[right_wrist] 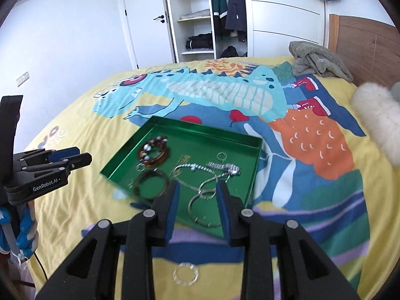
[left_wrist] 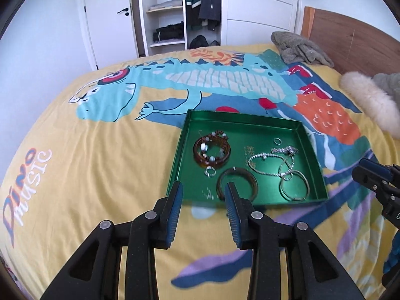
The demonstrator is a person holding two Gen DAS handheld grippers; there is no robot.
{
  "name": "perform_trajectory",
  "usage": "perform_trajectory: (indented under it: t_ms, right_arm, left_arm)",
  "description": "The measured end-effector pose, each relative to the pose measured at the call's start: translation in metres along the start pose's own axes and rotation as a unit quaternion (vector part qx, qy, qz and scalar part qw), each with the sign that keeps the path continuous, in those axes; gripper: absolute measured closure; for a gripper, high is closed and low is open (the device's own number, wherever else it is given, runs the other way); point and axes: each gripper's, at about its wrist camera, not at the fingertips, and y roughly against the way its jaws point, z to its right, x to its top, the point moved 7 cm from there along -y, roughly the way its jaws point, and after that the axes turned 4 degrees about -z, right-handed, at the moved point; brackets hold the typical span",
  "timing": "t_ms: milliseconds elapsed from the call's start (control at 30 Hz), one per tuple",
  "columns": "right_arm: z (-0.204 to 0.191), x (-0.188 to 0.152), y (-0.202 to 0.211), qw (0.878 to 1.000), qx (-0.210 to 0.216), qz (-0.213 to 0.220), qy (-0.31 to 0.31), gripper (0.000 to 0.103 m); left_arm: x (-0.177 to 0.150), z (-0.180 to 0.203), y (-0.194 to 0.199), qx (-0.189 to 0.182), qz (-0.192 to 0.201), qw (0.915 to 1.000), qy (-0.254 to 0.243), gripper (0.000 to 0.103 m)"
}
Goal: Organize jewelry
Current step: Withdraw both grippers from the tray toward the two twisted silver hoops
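Several pieces of jewelry lie in a green tray (left_wrist: 250, 122) on the bed (left_wrist: 100, 162): a brown beaded bracelet (left_wrist: 212, 151) at its far left, a small silver ring (left_wrist: 210, 172) just beside it, a dark bangle (left_wrist: 237, 183) near the front edge, silver chains (left_wrist: 272, 158) to the right, thin silver hoops (left_wrist: 294, 186) at the front right, and another small ring (left_wrist: 277, 140) farther back. One clear beaded bracelet (right_wrist: 186, 273) lies outside the tray on the bedcover, near the camera in the right wrist view. Both grippers hover above the tray's near edge. The left gripper (left_wrist: 203, 200) has its jaws partly open and empty; the right gripper (right_wrist: 197, 197) likewise, jaws partly open, holding nothing. Behind the bed stands an open wardrobe (left_wrist: 175, 12).
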Motion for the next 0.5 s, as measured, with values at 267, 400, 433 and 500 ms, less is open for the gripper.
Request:
perform_trajectory:
  t_ms: [267,400,433,500]
  right_arm:
    - [-0.023,-0.049,0.061,1.000,0.006,0.004,-0.007,0.074]
    - [-0.027,-0.070,0.091,1.000,0.006,0.012,-0.013,0.074]
    - [-0.027,-0.074,0.098,1.000,0.006,0.014,-0.015,0.074]
    - [-0.028,-0.081,0.111,1.000,0.006,0.020,-0.017,0.074]
  left_arm:
    - [-0.061,-0.005,0.067,0.010,0.016,0.9998,0.000,0.063]
    - [-0.088,-0.014,0.092,0.011,0.019,0.9997,0.011,0.063]
    - [-0.094,-0.015,0.098,0.012,0.020,0.9996,0.014,0.063]
    - [-0.105,-0.019,0.110,0.013,0.024,0.9995,0.016,0.063]
